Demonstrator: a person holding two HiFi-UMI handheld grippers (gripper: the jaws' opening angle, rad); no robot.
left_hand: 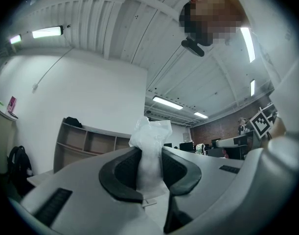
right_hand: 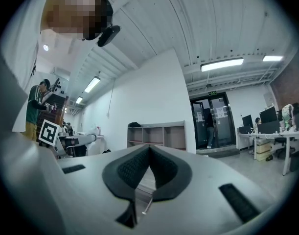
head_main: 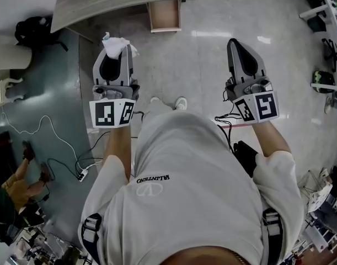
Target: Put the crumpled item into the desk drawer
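Observation:
The crumpled item [head_main: 116, 44] is a white wad of thin plastic or paper. My left gripper [head_main: 114, 55] is shut on it, held up in front of my body at the left. In the left gripper view the wad [left_hand: 150, 133] is pinched between the dark pads and sticks out above the left gripper [left_hand: 149, 155]. My right gripper [head_main: 235, 44] is held at the same height on the right, shut with nothing in it. Its pads meet in the right gripper view [right_hand: 149, 151]. The desk drawer [head_main: 164, 16] stands pulled out, beyond and to the right of the left gripper.
The grey desk [head_main: 102, 7] runs along the top. A black backpack [head_main: 33, 32] lies at the left, and a cable with a power strip [head_main: 80, 174] crosses the floor. Another person [head_main: 14, 192] crouches at lower left. Wooden shelves [left_hand: 90, 143] line a white wall.

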